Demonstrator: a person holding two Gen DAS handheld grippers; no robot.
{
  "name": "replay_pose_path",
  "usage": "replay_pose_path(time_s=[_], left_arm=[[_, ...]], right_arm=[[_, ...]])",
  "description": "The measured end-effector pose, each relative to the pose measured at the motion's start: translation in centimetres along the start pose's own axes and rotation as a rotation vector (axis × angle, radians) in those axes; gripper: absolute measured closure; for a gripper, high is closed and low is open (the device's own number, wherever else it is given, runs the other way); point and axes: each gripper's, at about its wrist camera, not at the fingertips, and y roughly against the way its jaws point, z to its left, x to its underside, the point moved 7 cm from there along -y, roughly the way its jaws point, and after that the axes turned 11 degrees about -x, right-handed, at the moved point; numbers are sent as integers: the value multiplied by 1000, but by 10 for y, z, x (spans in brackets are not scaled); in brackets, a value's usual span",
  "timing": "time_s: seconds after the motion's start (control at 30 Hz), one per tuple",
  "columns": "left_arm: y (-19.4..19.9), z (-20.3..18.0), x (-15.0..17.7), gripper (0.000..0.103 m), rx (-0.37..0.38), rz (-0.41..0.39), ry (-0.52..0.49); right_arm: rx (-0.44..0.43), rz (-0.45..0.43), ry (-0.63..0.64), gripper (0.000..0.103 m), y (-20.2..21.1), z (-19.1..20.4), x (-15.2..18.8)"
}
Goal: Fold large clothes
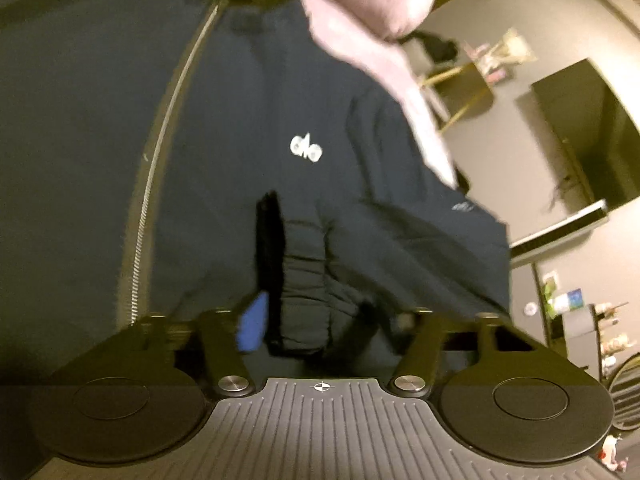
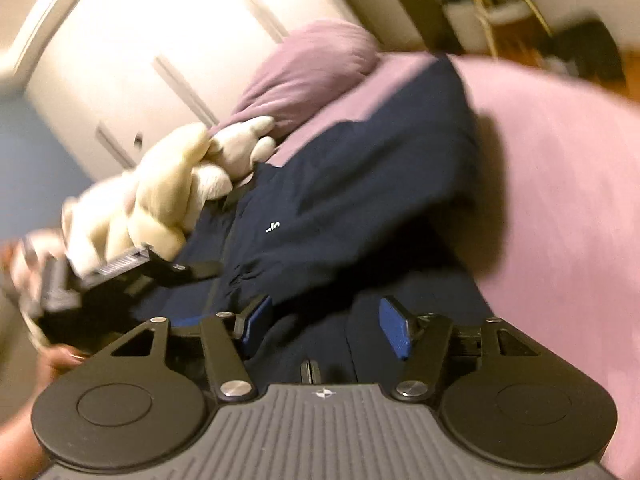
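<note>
Two grippers are brought low over one dark navy jacket (image 2: 360, 184) that is spread on a bed with a pink cover (image 2: 560, 184). The jacket is seen lying straight ahead of both, its long axis running away from the cameras toward a purple pillow (image 2: 316, 64) at the head of the bed.

The left gripper (image 1: 316, 312) is set against a bunched, ribbed cuff (image 1: 308, 280) at the near edge of the jacket. One blue pad (image 1: 252, 324) is seen at the cuff's left side; the other pad is hidden by cloth, so it cannot be told whether the fold is pinched or only straddled. The zip (image 1: 160, 184) is seen running up the left of that view, with a small white logo (image 1: 306, 149) beyond the cuff.

The right gripper (image 2: 324, 328) is held apart, its pads released, with navy cloth lying between and beneath them but not pressed.

The left gripper is judged the nearer to a usable hold. A cream soft toy (image 2: 180, 192) lies touching the jacket's far left edge, just beside the left gripper as seen from the right view, and may be caught by a fold made that way. A pink sheet edge (image 1: 372, 20) overlaps the jacket's far corner.
</note>
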Motion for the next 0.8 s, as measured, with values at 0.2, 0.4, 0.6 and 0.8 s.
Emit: replay_pose_path(time_s=[0.2,0.4,0.6,0.8], left_arm=[[-2,-9,-5,73,-35,-47,-38],[74,10,-40,91,-102,-221,-113],[122,90,-60,86,-495,-372,-193],[120,133,-56,53,-376,-342,8]], right_arm=[[21,7,-70,50,1,-25,17],[18,-10,-45,50,12,-16,9],[0,-28,-4,50,15,-4,-5],[-14,18,-25,50,-18,3,-9]])
